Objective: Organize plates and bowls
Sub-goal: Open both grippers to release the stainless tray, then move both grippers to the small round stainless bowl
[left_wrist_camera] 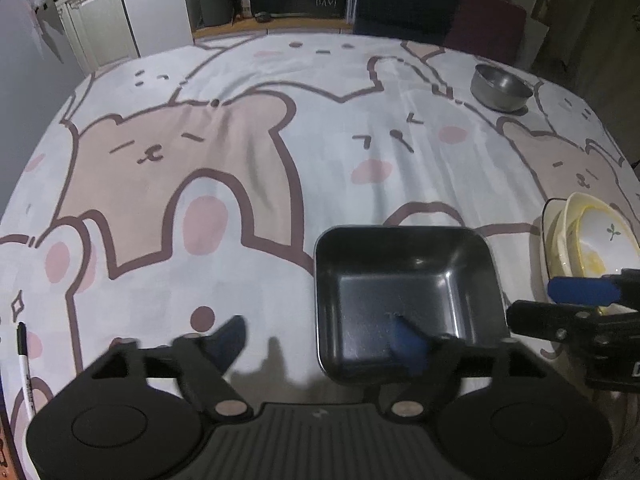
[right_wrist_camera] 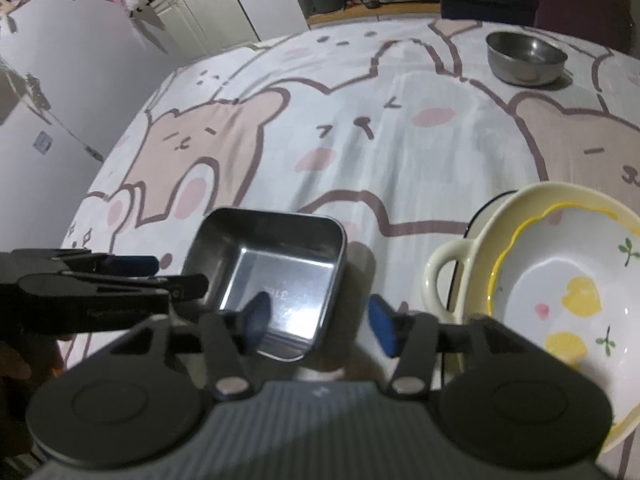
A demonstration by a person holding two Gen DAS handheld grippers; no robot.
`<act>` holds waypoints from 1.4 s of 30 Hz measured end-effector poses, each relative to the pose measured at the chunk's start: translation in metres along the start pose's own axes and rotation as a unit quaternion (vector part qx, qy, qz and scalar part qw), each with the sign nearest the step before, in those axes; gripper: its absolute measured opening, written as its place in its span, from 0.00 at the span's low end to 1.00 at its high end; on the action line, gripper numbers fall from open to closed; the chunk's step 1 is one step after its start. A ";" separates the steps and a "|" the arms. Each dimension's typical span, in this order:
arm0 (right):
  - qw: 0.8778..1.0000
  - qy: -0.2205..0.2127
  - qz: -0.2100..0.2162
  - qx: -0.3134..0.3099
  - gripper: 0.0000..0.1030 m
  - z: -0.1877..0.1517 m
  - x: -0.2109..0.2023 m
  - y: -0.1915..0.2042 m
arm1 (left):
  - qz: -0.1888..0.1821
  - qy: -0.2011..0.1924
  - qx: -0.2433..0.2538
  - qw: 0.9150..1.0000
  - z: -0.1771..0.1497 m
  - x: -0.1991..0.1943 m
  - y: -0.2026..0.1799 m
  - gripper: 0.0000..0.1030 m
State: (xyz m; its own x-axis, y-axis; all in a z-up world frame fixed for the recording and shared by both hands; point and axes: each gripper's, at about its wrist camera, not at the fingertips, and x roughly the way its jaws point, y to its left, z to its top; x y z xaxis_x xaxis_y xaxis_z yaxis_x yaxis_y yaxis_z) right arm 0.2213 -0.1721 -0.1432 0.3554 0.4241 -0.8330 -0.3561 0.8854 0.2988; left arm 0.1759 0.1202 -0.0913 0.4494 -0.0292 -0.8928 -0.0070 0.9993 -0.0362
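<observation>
A square steel tray rests on the cartoon tablecloth near the front edge. My left gripper is open and straddles the tray's left wall, one blue pad inside and the other finger outside, neither touching. My right gripper is open astride the tray's right wall, with one pad inside and the other outside. To the right sits a stack: a flower-rimmed white dish inside a cream handled bowl, on a dark-rimmed plate. A round steel bowl stands at the far right.
A pen lies at the table's left front edge. Dark chairs stand behind the far edge. White cabinets and a wall lie beyond the left side. The tablecloth covers the wide middle.
</observation>
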 end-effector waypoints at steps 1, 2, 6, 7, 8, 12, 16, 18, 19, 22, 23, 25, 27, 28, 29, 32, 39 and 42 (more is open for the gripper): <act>1.000 -0.006 -0.001 -0.001 0.69 -0.001 -0.005 0.000 | -0.001 -0.007 -0.001 1.000 -0.001 -0.004 0.000 0.94; 1.000 -0.011 -0.002 -0.003 0.72 -0.002 -0.010 0.001 | -0.002 -0.012 -0.001 1.000 -0.002 -0.006 -0.001 0.97; 0.999 -0.027 0.005 -0.019 0.91 -0.005 -0.029 0.001 | 0.001 -0.031 -0.003 1.000 -0.005 -0.017 -0.002 1.00; 0.999 -0.035 0.003 -0.026 0.93 -0.006 -0.034 0.002 | 0.001 -0.037 -0.004 0.999 -0.006 -0.020 -0.003 1.00; 0.999 -0.044 -0.002 -0.032 0.98 -0.006 -0.039 0.001 | 0.001 -0.043 -0.003 0.999 -0.005 -0.023 -0.006 1.00; 0.996 -0.080 -0.016 -0.040 1.00 -0.007 -0.063 -0.009 | -0.005 -0.081 -0.004 0.997 0.002 -0.036 -0.018 1.00; 0.992 -0.117 -0.031 -0.030 1.00 0.000 -0.085 -0.032 | -0.011 -0.118 0.001 0.993 0.017 -0.045 -0.041 1.00; 0.990 -0.132 -0.042 -0.022 1.00 0.005 -0.094 -0.046 | -0.027 -0.131 0.001 0.991 0.026 -0.046 -0.054 1.00; 0.989 -0.139 -0.047 -0.016 1.00 0.009 -0.098 -0.055 | -0.030 -0.138 0.000 0.990 0.032 -0.044 -0.061 1.00; 0.985 -0.160 -0.066 0.004 1.00 0.021 -0.110 -0.087 | -0.042 -0.147 0.004 0.988 0.047 -0.037 -0.082 1.00; 0.984 -0.162 -0.072 0.008 1.00 0.026 -0.111 -0.095 | -0.045 -0.148 0.005 0.988 0.054 -0.034 -0.088 1.00; 0.983 -0.167 -0.077 0.008 1.00 0.039 -0.115 -0.114 | -0.045 -0.151 0.009 0.987 0.070 -0.026 -0.102 1.00; 0.981 -0.177 -0.080 0.018 0.99 0.052 -0.117 -0.137 | -0.043 -0.158 0.015 0.986 0.086 -0.018 -0.114 1.00; 0.980 -0.180 -0.082 0.024 0.99 0.061 -0.117 -0.149 | -0.044 -0.160 0.016 0.986 0.091 -0.016 -0.118 1.00; 0.979 -0.183 -0.084 0.030 0.98 0.068 -0.116 -0.160 | -0.048 -0.162 0.016 0.985 0.100 -0.010 -0.124 0.98; 0.977 -0.196 -0.068 0.044 0.84 0.090 -0.110 -0.197 | -0.073 -0.158 0.002 0.985 0.126 0.008 -0.137 0.92; 0.974 -0.206 -0.059 0.071 0.55 0.142 -0.071 -0.255 | -0.124 -0.134 -0.046 0.982 0.185 0.072 -0.159 0.64; 0.976 -0.196 -0.053 0.074 0.48 0.162 -0.046 -0.269 | -0.135 -0.129 -0.051 0.981 0.205 0.103 -0.169 0.55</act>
State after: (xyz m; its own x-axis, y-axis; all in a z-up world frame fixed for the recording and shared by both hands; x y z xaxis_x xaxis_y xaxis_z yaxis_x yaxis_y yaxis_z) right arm 0.4402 -0.3988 -0.1097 0.6980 0.3427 -0.6288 -0.1805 0.9339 0.3086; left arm 0.4068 -0.0467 -0.0848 0.6587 -0.2719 -0.7016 0.0592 0.9483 -0.3119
